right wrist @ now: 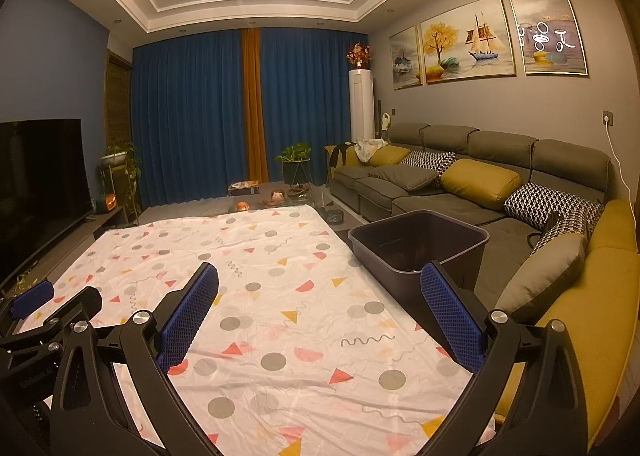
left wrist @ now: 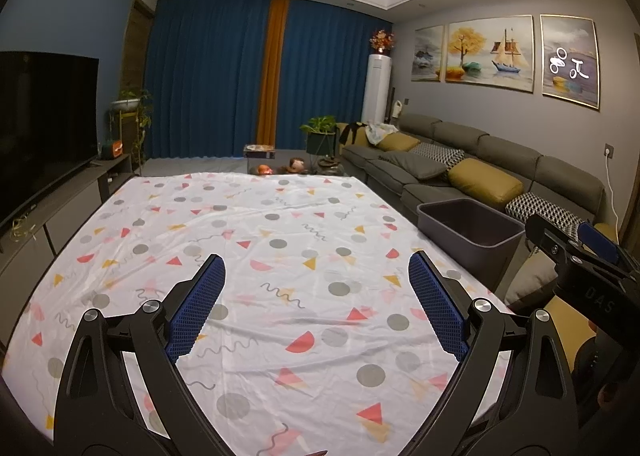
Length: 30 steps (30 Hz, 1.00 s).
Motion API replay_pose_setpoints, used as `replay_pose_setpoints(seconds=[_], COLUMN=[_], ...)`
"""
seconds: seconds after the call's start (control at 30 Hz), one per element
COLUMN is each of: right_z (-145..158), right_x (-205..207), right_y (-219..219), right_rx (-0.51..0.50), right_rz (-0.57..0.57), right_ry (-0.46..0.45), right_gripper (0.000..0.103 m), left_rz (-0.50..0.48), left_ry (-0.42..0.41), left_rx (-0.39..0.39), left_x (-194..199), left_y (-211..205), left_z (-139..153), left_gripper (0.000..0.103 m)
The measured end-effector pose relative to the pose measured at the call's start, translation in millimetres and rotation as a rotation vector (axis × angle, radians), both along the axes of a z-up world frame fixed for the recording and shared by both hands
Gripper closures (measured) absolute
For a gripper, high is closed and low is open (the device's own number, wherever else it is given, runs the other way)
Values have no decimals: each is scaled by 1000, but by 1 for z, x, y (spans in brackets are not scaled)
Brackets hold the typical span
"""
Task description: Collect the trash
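Observation:
A dark grey bin stands at the right edge of the table, also in the right wrist view; something small lies at its bottom. The table wears a white cloth with coloured shapes. No loose trash shows on the cloth. My left gripper is open and empty above the near part of the cloth. My right gripper is open and empty, its right finger just in front of the bin. Each gripper shows in the other's view.
A grey sofa with yellow and patterned cushions runs along the right, close behind the bin. A TV on a low cabinet lines the left. Beyond the table's far edge are a box, toys and a potted plant before blue curtains.

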State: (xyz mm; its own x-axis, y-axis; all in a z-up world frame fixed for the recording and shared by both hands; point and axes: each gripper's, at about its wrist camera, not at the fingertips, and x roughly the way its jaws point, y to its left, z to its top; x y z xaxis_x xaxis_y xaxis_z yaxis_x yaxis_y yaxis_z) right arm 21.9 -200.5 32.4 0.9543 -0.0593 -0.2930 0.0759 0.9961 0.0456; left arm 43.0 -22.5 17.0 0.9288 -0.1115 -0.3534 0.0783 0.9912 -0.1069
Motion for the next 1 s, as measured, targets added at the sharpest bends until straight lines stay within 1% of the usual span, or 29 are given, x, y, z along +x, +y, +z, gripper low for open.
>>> replay_pose_setpoints(seconds=[0.57,0.73,1.0], right_z=[-2,-2,-3], right_x=[0,0,-2], right_y=[-3,-3,-5], right_rx=[7,7,10], right_rz=[-1,-1,-2], right_ry=[-2,-2,-2], right_gripper=[6,6,6], left_rz=[8,10,19], left_ry=[3,2,30], left_rx=[0,2,-29], left_x=[1,0,2], left_y=[4,5,13], left_z=[-1,-2,-2], left_gripper=[11,9,8])
